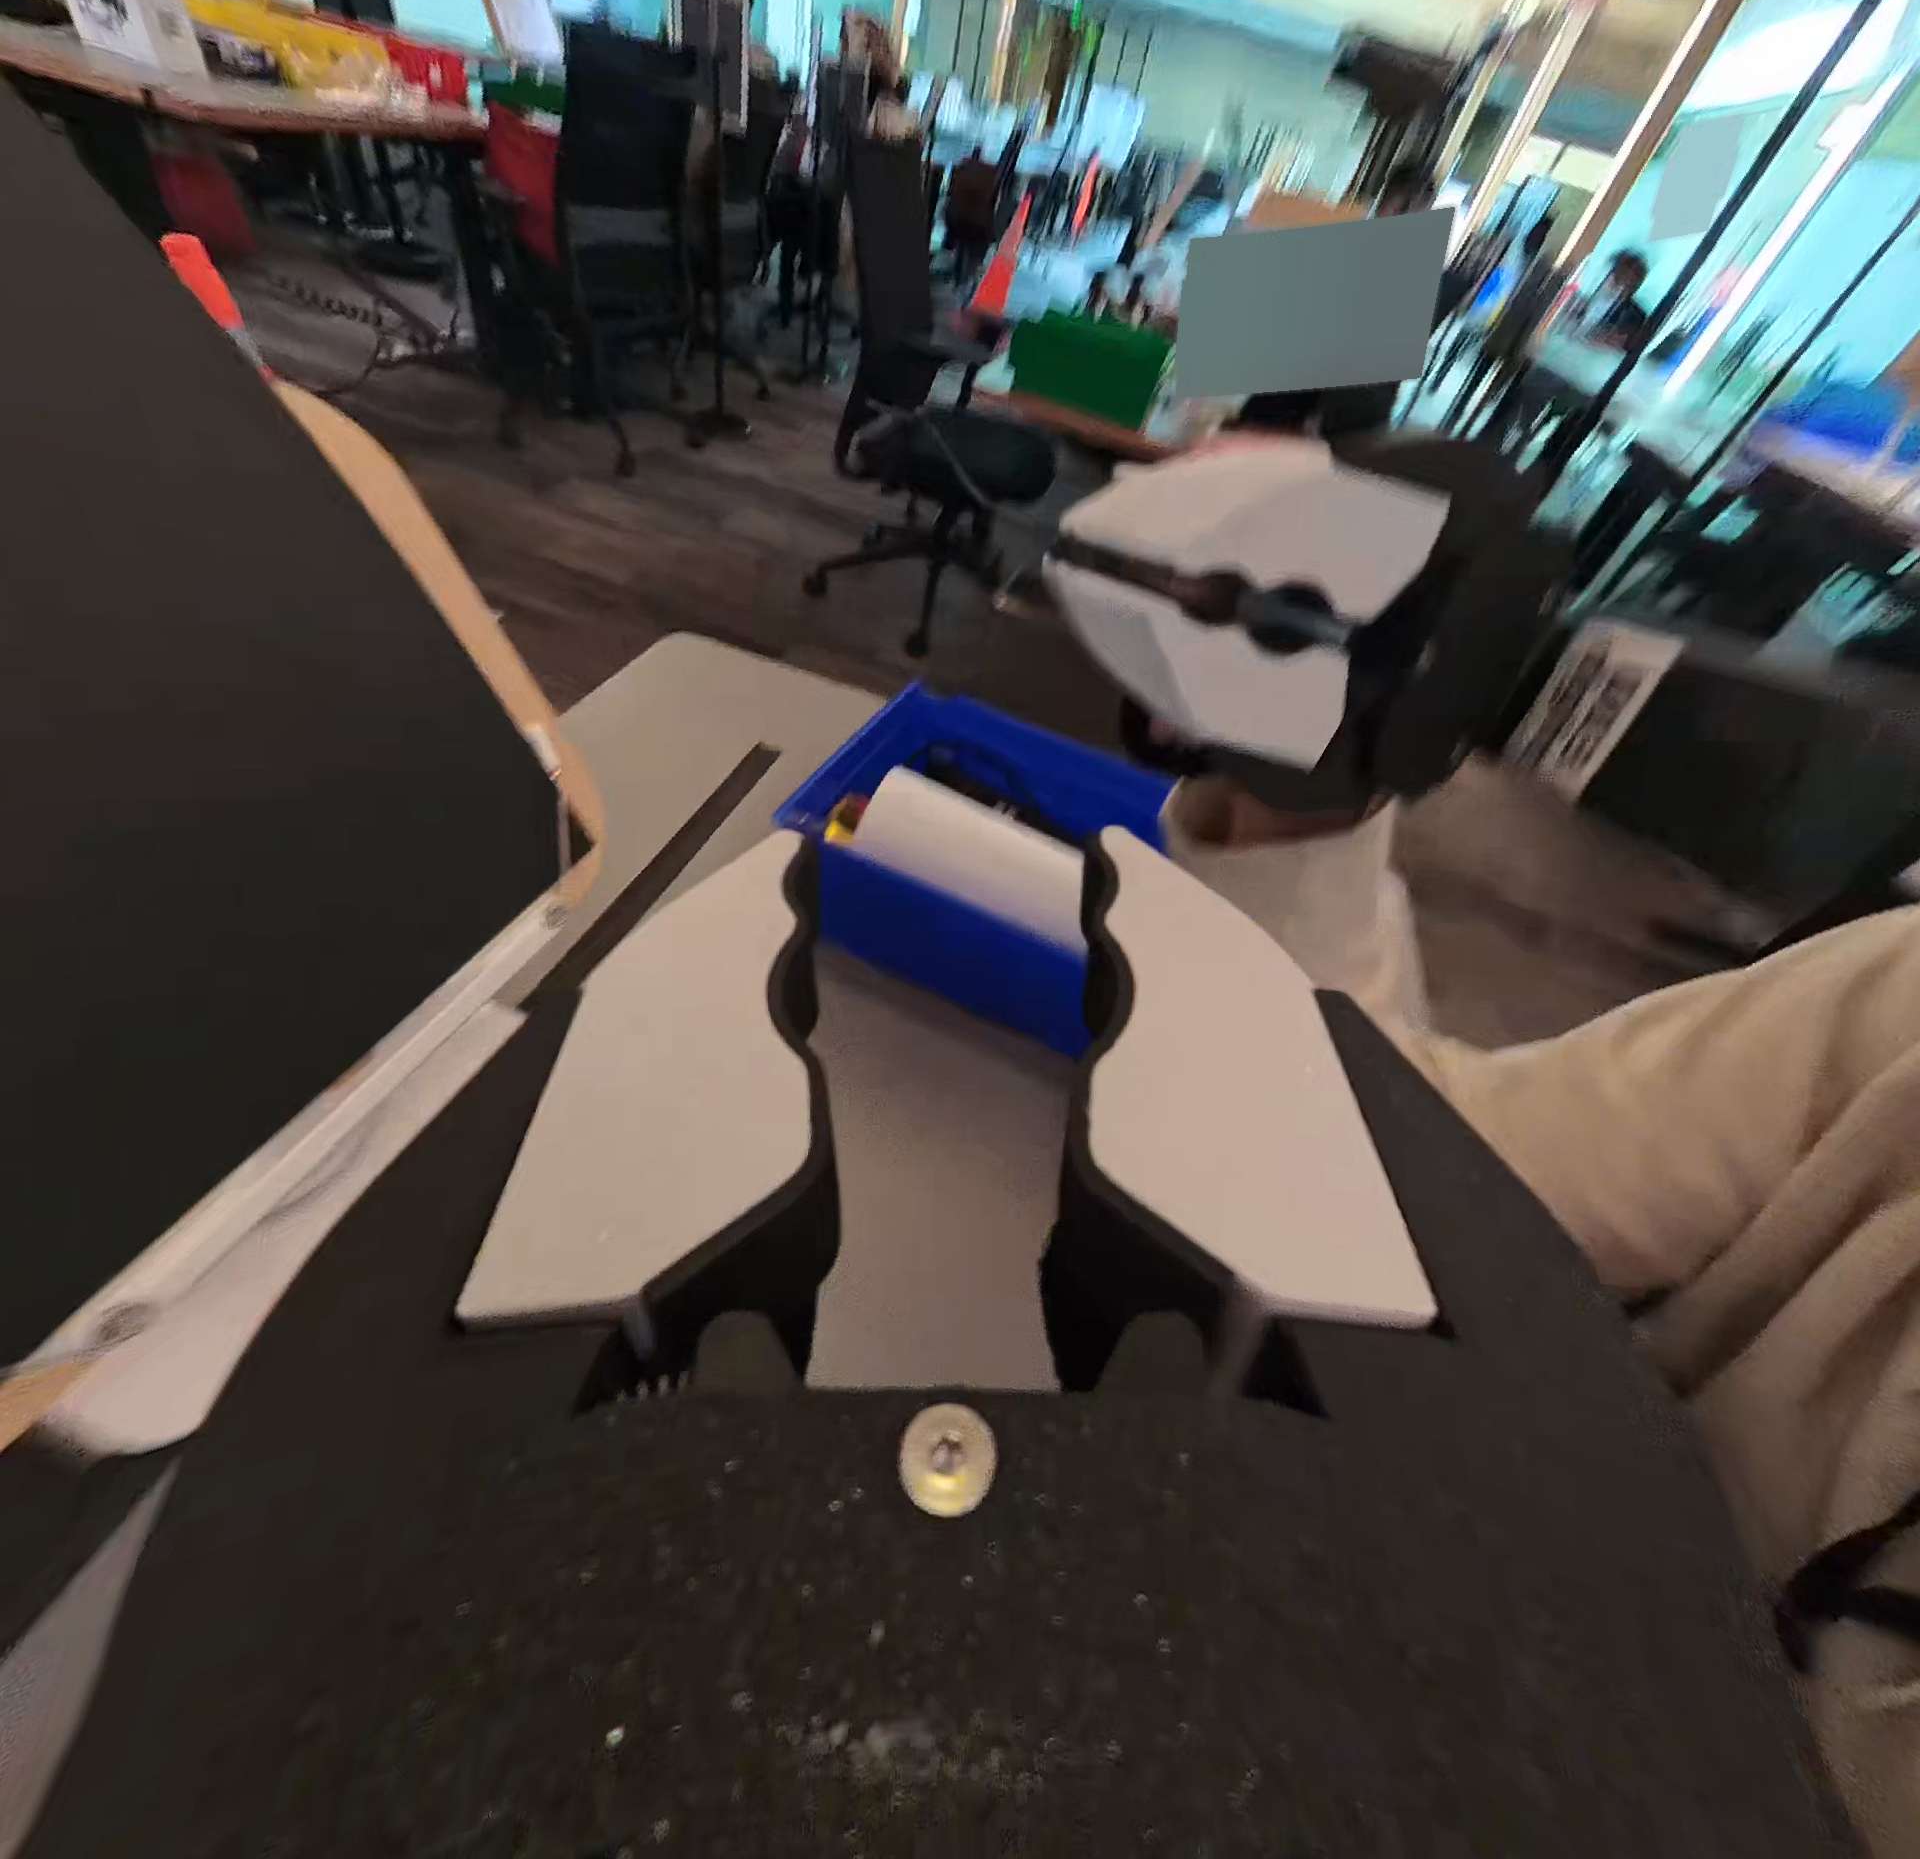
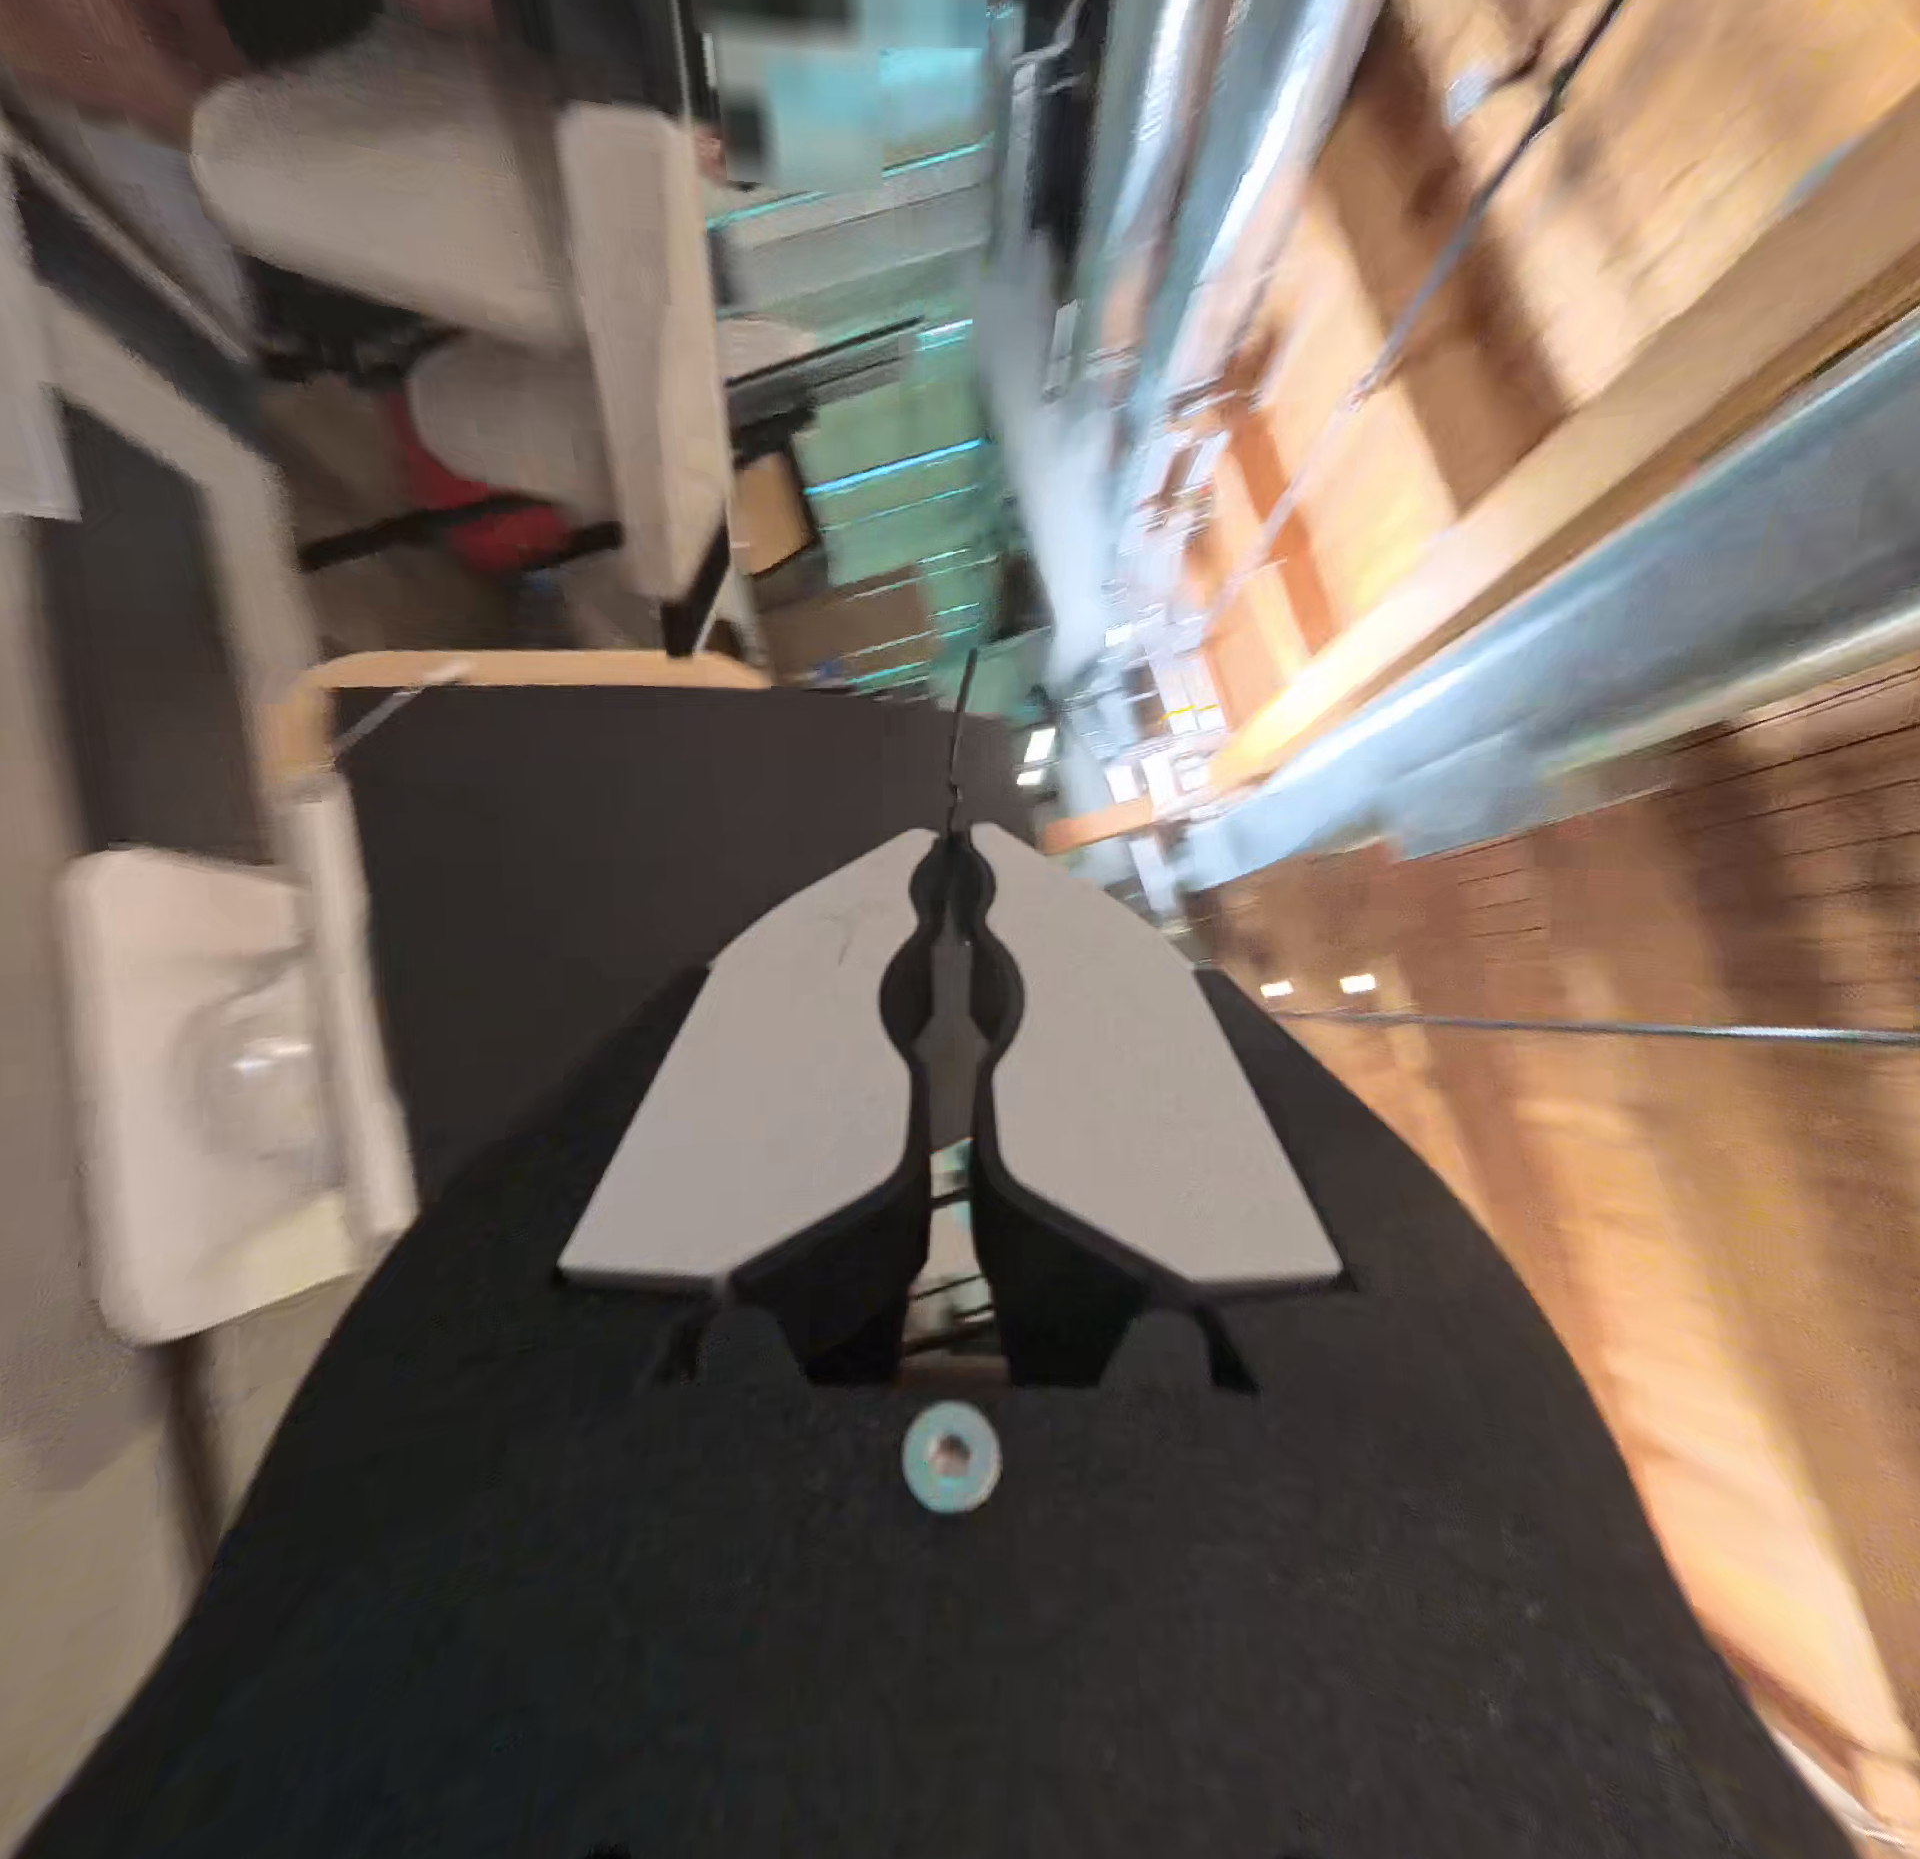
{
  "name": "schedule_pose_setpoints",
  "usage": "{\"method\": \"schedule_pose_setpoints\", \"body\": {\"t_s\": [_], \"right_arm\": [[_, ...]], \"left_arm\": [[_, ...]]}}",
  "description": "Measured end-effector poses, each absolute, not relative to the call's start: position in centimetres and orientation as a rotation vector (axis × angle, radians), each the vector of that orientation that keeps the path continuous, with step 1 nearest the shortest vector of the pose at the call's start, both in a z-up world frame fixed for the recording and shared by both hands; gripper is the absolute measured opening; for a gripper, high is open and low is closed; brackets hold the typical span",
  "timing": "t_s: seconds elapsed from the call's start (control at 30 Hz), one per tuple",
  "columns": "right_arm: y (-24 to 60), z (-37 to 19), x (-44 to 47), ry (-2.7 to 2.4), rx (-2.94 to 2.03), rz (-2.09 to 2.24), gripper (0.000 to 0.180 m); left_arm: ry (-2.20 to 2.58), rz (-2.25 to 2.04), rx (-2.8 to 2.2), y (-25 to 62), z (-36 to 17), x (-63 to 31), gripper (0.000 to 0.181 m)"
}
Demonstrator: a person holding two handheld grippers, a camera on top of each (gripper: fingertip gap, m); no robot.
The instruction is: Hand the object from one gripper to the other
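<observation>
My right gripper (image 2: 958, 853) is shut on a thin black strip (image 2: 962, 739), seen edge-on, which sticks out past the fingertips. This view is rolled sideways and blurred. In the left wrist view the right gripper (image 1: 1060, 562) hovers above and to the right of a blue bin (image 1: 935, 936), its white jaws together around a dark seam, held by a hand in a cream sleeve (image 1: 1299, 905). My left gripper (image 1: 951, 864) is open and empty, low over the grey table (image 1: 935, 1134), with its tips at the near side of the bin.
The bin holds a white roll (image 1: 966, 843) and small items. A black strip (image 1: 665, 853) lies on the table to the left. A black panel with a wooden edge (image 1: 208, 770) stands at the left. Office chairs (image 1: 935, 459) and desks are beyond.
</observation>
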State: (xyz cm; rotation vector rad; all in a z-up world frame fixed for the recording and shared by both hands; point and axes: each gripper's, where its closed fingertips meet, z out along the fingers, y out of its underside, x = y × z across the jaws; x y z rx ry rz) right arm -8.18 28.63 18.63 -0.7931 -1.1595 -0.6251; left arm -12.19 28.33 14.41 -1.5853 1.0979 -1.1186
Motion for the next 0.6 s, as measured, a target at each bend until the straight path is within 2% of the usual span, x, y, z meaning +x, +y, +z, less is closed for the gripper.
{"method": "schedule_pose_setpoints", "body": {"t_s": [0.03,0.33,0.43,0.47,0.53,0.6], "right_arm": [[28.2,19.2,-8.8,-1.141,-0.733,-0.691,0.001],[27.5,19.5,-11.4,-1.143,-0.562,-0.867,0.001],[27.8,18.9,-12.8,-1.172,-0.556,-0.875,0.001],[28.0,18.8,-13.0,-1.171,-0.562,-0.881,0.001],[28.3,18.3,-13.5,-1.193,-0.581,-0.892,0.001],[28.4,18.2,-13.7,-1.190,-0.569,-0.903,0.001]], "left_arm": [[1.053,-1.199,-1.556,28.0,15.3,-11.9,0.047],[0.915,-1.528,-1.457,26.6,18.4,-12.7,0.045],[0.900,-1.507,-1.491,27.0,18.0,-12.8,0.042],[0.900,-1.486,-1.503,27.2,17.8,-12.8,0.034],[0.935,-1.478,-1.500,27.1,17.5,-12.9,0.000],[0.923,-1.480,-1.503,27.2,17.6,-13.1,0.001]]}}
